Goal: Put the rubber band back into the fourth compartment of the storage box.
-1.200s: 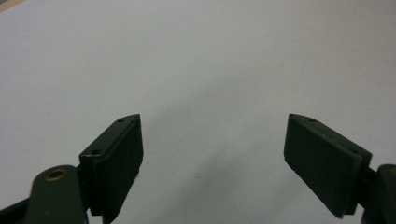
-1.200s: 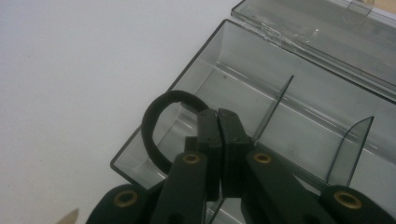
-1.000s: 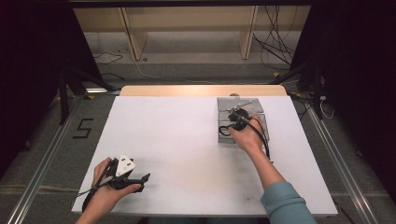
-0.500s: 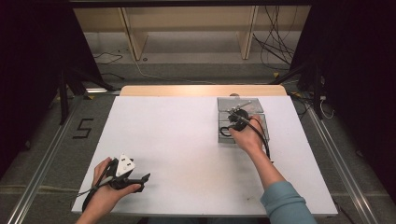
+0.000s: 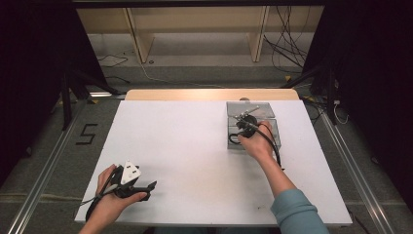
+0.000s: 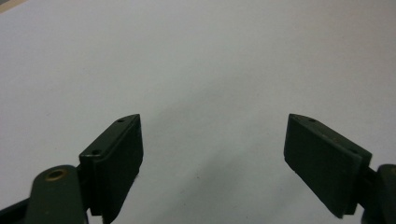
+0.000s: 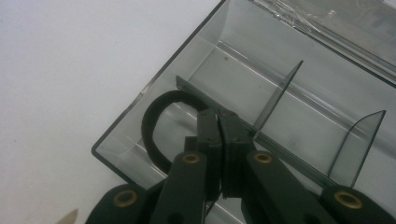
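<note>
White tabletop (image 5: 195,161), floor and shelving beyond. Item: black elastic band (image 7: 156,128), a loop lying in the near corner compartment of a clear plastic organiser box (image 7: 261,79), its arc against the box's near wall. Right gripper (image 7: 218,122): jaws pressed together above that compartment, apparently pinching the band's far side, though the contact itself is hidden behind the jaws. Step judged: placing the band into its compartment or lifting it out; which one cannot be told. Next move calls for a straight lift or release clear of the thin dividers. Other compartments in sight: bare; hinged lid open behind. Left gripper (image 6: 212,154): jaws wide apart, holding nothing, resting low over bare table well apart from the box.
</note>
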The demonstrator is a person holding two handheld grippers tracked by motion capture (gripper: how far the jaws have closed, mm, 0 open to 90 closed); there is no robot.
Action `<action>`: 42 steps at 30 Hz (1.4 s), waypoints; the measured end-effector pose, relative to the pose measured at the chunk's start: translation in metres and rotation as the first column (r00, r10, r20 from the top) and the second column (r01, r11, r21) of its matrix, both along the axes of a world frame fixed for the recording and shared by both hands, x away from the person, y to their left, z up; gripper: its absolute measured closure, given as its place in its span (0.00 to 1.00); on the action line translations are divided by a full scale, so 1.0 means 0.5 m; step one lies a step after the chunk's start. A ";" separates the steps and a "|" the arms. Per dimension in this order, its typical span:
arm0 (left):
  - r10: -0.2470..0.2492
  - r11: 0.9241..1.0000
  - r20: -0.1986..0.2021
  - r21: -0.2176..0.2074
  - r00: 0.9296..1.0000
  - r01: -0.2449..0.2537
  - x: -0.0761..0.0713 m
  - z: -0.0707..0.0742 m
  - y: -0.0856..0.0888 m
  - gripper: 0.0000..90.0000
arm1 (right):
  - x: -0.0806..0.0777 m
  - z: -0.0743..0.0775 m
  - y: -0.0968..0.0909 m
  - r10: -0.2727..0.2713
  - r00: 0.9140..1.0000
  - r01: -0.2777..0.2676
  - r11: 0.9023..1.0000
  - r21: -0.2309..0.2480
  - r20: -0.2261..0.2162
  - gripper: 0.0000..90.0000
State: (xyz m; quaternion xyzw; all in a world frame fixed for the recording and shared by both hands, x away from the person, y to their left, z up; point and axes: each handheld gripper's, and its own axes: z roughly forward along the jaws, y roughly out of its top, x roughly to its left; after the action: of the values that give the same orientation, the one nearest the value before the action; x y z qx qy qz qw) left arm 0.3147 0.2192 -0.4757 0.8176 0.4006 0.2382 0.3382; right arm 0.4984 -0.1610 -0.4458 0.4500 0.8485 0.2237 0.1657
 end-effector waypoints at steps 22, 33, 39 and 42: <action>0.001 1.000 0.000 -0.002 1.000 -0.001 0.000 0.000 -0.001 0.22 | 0.006 -0.017 0.009 0.003 1.000 -0.004 0.999 -0.032 -0.012 0.99; -0.001 1.000 0.000 -0.001 1.000 0.001 0.000 0.000 0.000 0.22 | 0.007 -0.026 0.015 0.005 1.000 -0.006 0.999 -0.043 -0.026 0.99; -0.002 1.000 0.000 -0.003 1.000 0.002 -0.001 0.000 -0.001 0.22 | 0.009 -0.029 0.015 0.001 0.999 -0.003 0.999 -0.053 -0.039 0.99; -0.001 1.000 -0.001 -0.003 1.000 0.001 -0.001 0.000 -0.001 0.22 | 0.009 -0.032 0.015 0.000 0.999 -0.003 0.998 -0.056 -0.045 0.98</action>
State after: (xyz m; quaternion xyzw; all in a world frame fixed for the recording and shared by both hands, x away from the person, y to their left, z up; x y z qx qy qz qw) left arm 0.3144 0.2188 -0.4759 0.8175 0.4006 0.2368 0.3394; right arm 0.5031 -0.1533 -0.4617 0.4493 0.8583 0.1897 0.1592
